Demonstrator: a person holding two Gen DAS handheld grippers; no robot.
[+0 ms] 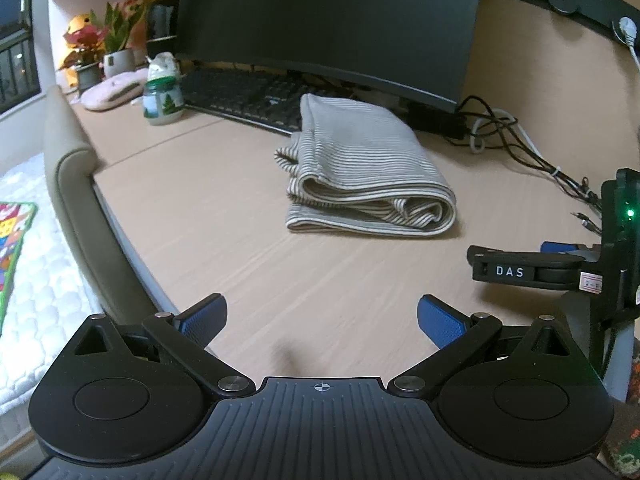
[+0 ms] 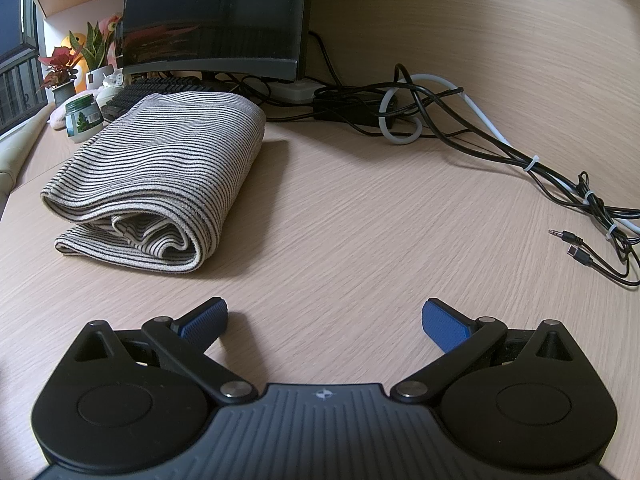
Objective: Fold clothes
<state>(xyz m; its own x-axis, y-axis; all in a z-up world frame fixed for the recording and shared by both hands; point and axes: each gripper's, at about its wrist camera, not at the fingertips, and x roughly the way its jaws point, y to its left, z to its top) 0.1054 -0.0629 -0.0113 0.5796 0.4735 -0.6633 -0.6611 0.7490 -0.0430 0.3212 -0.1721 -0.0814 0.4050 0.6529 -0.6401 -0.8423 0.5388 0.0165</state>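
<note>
Folded shirt [image 1: 360, 168] lies on desk [image 1: 224, 240], approx mid-desk at 12 o'clock from left gripper [image 1: 320, 320]. Keyboard [image 1: 244, 96] behind shirt, monitor [image 1: 320, 20] behind that. Jar [image 1: 162, 100] at 10, plants [image 1: 116, 48] further back. Cables [image 2: 480, 136] at 2 from right gripper [image 2: 324, 320]; shirt at 10 o'clock from it.

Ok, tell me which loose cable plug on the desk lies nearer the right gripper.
The flat USB-style plug, lower of the two loose ends; the round audio jack lies just beyond it, farther from the right gripper.
</note>
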